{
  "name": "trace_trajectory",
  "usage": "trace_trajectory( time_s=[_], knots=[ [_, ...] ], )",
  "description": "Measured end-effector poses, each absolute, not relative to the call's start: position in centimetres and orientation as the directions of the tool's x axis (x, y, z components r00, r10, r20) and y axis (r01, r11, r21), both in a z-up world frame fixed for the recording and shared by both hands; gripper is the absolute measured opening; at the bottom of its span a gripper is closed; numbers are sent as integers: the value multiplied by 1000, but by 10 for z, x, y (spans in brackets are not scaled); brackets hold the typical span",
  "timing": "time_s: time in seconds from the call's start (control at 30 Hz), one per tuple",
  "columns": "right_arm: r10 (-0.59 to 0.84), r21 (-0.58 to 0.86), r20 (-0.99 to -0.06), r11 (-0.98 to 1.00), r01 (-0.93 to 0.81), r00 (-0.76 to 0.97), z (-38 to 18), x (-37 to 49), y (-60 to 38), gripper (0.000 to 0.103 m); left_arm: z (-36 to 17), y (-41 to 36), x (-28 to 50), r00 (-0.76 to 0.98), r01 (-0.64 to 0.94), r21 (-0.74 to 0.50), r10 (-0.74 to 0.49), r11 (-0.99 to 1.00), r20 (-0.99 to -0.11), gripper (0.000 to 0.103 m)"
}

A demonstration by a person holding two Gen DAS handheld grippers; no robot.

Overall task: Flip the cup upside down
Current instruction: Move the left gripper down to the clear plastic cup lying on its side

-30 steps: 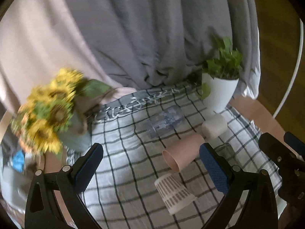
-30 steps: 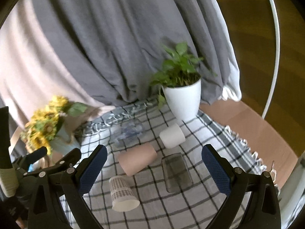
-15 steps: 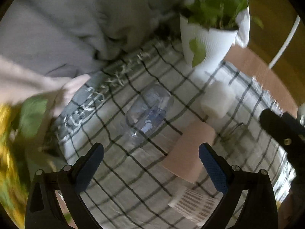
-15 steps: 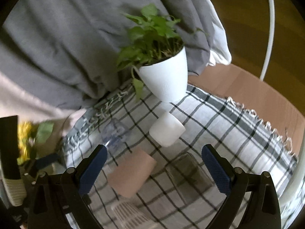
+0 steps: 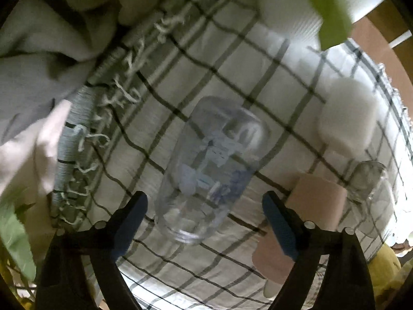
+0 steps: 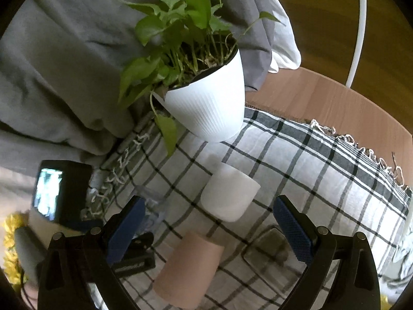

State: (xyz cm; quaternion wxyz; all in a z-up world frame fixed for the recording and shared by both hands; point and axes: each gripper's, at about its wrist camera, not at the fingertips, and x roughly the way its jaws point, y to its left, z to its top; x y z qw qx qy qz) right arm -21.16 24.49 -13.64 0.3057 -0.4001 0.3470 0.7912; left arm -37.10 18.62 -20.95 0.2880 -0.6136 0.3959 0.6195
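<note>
Since half second ago we bring left gripper (image 5: 204,219) down close over clear printed plastic cup (image 5: 210,170) lying on its side on checked cloth (image 5: 232,59); jaws spread wide, cup mouth between blue pads, no contact. Right gripper (image 6: 206,227) also spread, empty, hovering above white cup (image 6: 229,193) and pink cup (image 6: 188,271). Step: approach for grasp. Next we judge: straddle clear cup, close, lift, rotate. Only right view shows whole potted plant (image 6: 206,103); there clear cup mostly hidden.

Black gripper (image 5: 204,217) frames — blue textured pads (image 5: 280,226), silver screws.
</note>
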Motion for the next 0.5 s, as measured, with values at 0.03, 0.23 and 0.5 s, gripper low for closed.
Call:
trace_trajectory(
  time_s=[0.03,0.23,0.5],
  knots=[
    [201,301,-851,-571,-764,-486,-138,-214,245,100,-214,187,-372,-75,-845,138,-142,-517,-987,90],
    [143,320,-876,-542,-777,-461,-147,-224,246,100,-230,194,-378,-37,-852,120,-170,-510,-985,85],
    [123,305,-897,-525,-795,-425,-160,-228,251,100,-246,198,-379,-51,-846,139,-180,-516,-982,80]
  ],
)
